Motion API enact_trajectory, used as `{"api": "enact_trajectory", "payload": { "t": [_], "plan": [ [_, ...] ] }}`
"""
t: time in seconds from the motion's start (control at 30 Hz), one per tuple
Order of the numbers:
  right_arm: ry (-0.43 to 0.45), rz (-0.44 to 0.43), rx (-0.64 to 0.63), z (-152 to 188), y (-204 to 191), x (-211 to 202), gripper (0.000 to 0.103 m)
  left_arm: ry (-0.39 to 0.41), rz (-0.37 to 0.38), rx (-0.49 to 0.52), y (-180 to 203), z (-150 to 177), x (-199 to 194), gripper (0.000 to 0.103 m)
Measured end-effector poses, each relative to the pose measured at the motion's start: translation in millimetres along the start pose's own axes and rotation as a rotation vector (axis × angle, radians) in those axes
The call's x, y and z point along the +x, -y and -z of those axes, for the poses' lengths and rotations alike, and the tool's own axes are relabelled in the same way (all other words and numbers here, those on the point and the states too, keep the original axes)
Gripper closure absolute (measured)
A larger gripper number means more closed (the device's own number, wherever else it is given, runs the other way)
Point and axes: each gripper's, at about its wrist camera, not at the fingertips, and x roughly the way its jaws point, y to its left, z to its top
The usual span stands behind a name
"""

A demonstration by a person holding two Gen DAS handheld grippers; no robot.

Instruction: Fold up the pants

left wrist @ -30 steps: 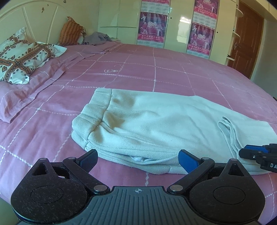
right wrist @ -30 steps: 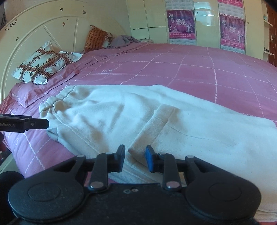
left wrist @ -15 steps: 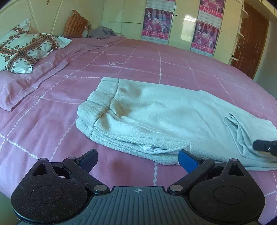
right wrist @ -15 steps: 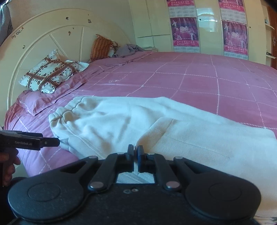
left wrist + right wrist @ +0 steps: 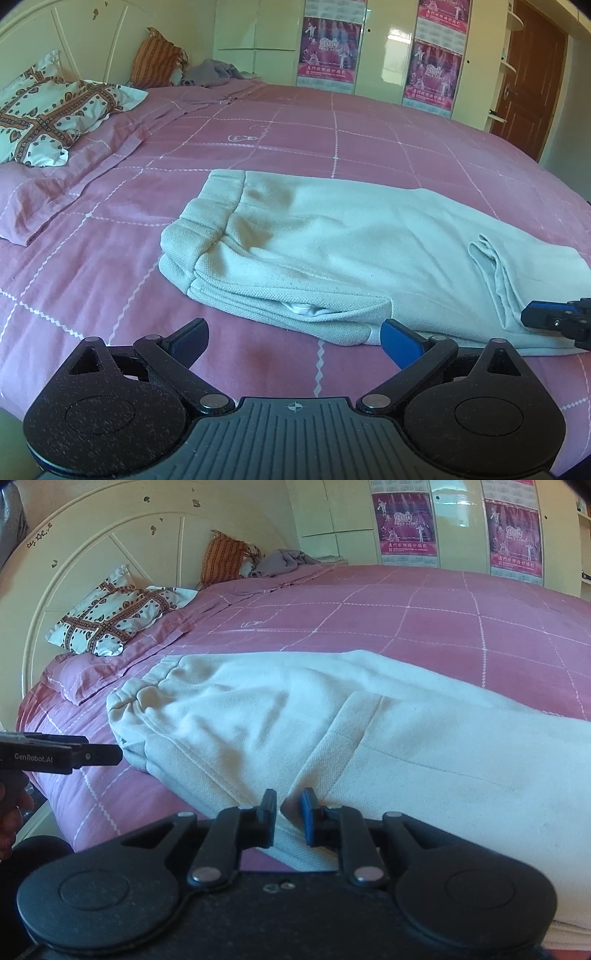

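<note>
Cream knit pants (image 5: 332, 254) lie folded lengthwise on the pink bed, waistband to the left; they also fill the right wrist view (image 5: 369, 731). My left gripper (image 5: 291, 339) is wide open and empty, just in front of the pants' near edge. My right gripper (image 5: 288, 819) has its fingers slightly apart, with a fold of the pants' near edge between them. Its tip shows at the right of the left wrist view (image 5: 546, 317). The left gripper's tip shows in the right wrist view (image 5: 92, 755), beside the waistband.
A pink checked bedspread (image 5: 295, 140) covers the bed. A patterned pillow (image 5: 55, 114) and an orange cushion (image 5: 155, 62) lie by the headboard (image 5: 110, 554). Wardrobe doors with posters (image 5: 432, 70) stand behind, with a brown door (image 5: 532, 85) at right.
My right gripper was nearly shut half a second ago and has opened a little over the pants' edge. My left gripper stays wide open and has shifted slightly.
</note>
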Motion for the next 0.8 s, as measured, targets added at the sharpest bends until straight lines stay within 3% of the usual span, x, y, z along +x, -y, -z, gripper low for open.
{"api": "enact_trajectory", "payload": {
  "t": [0.23, 0.33, 0.4, 0.53, 0.6, 0.63, 0.7, 0.73, 0.8],
  "plan": [
    [0.048, 0.027, 0.012, -7, 1, -6, 0.085, -0.006, -0.008, -0.013, -1, 5, -4, 0.004],
    [-0.035, 0.038, 0.021, -3, 2, 13, 0.084, -0.013, -0.010, -0.028, -4, 8, -4, 0.004],
    [-0.033, 0.040, 0.010, -2, 2, 14, 0.084, -0.013, -0.007, -0.034, -5, 9, -3, 0.004],
    [0.115, 0.089, 0.028, -7, 6, -18, 0.086, -0.030, 0.000, -0.041, -6, 10, 2, 0.004],
    [0.146, 0.139, 0.065, -11, 18, -22, 0.086, -0.033, 0.003, -0.034, -4, 10, 4, 0.004],
    [0.110, 0.156, 0.077, -12, 25, -14, 0.086, -0.035, 0.006, -0.031, -4, 10, 5, 0.004],
    [-0.099, 0.138, 0.080, -12, 37, 22, 0.087, -0.037, 0.009, -0.037, -5, 10, 5, 0.004],
    [-0.090, 0.140, 0.062, -13, 37, 26, 0.093, -0.034, 0.012, -0.047, -7, 11, 4, 0.004],
    [0.015, 0.136, 0.044, -23, 33, 15, 0.093, -0.032, 0.018, -0.070, -10, 13, 4, 0.004]
  ]
}}
